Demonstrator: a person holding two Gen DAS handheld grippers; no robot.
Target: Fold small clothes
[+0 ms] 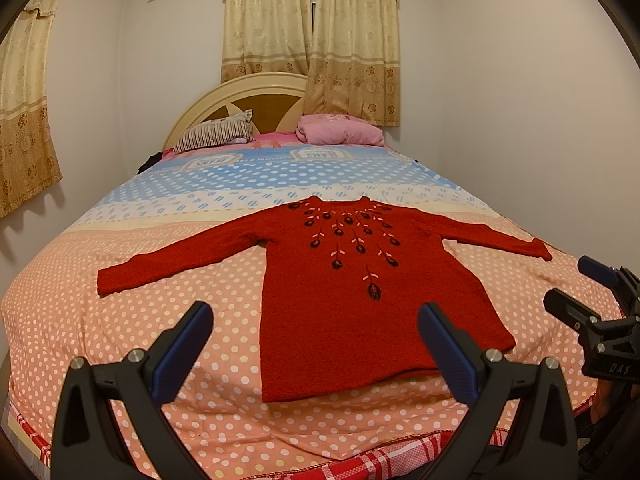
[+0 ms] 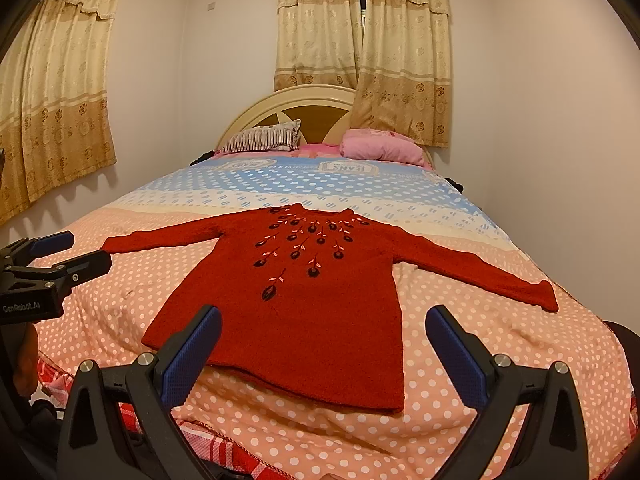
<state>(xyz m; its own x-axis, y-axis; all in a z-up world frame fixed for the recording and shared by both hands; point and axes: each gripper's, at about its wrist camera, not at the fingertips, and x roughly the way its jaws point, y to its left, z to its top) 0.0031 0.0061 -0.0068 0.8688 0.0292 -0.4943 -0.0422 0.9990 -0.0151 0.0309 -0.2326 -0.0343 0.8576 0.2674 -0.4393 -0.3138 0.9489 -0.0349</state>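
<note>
I see the red sweater (image 1: 360,300) lying flat on the bed (image 1: 120,300), both sleeves spread wide, hem nearest me. My left gripper (image 1: 316,344) and right gripper (image 2: 324,344) hover released above the near edge, holding nothing.

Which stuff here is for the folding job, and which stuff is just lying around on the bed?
For the job:
- red sweater, spread flat
- left hand-held gripper, open
- right hand-held gripper, open
- bedspread it lies on

Just lying about:
- striped pillow
- pink pillow
- curtains
- headboard
</note>
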